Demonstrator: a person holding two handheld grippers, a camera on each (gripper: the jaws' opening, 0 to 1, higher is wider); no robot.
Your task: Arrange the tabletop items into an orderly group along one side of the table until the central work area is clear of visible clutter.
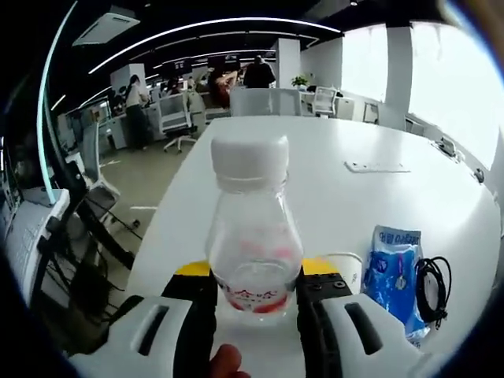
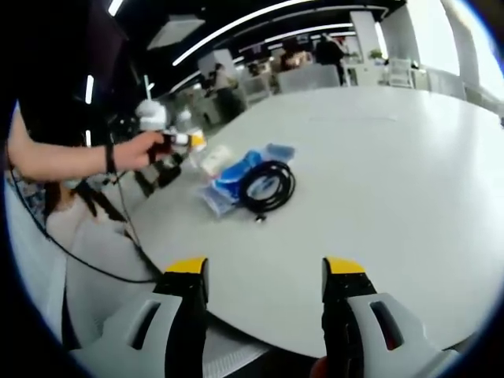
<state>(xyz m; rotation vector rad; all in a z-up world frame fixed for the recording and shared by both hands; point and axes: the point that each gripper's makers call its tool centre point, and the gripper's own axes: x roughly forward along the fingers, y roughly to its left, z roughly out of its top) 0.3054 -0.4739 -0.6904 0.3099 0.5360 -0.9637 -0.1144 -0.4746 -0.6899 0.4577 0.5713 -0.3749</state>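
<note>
A clear plastic bottle (image 1: pixel 253 236) with a white cap and a red label stands upright between the jaws of my left gripper (image 1: pixel 256 269), which is shut on it at the near left edge of the white table (image 1: pixel 354 197). To its right lie a blue packet (image 1: pixel 394 276) and a coiled black cable (image 1: pixel 431 287). In the right gripper view the left gripper (image 2: pixel 169 146) holds the bottle (image 2: pixel 151 114) in a person's hand. Close by are the blue packet (image 2: pixel 236 177) and the cable (image 2: pixel 268 185). My right gripper (image 2: pixel 266 272) hangs open over the table's edge (image 2: pixel 260 315), holding nothing.
A white object (image 1: pixel 346 268) sits just behind the right jaw, and a flat white plate (image 1: pixel 376 166) lies further out on the table. Office chairs (image 1: pixel 175 118), desks and people stand beyond the far end. A small blue item (image 2: pixel 279 150) lies past the cable.
</note>
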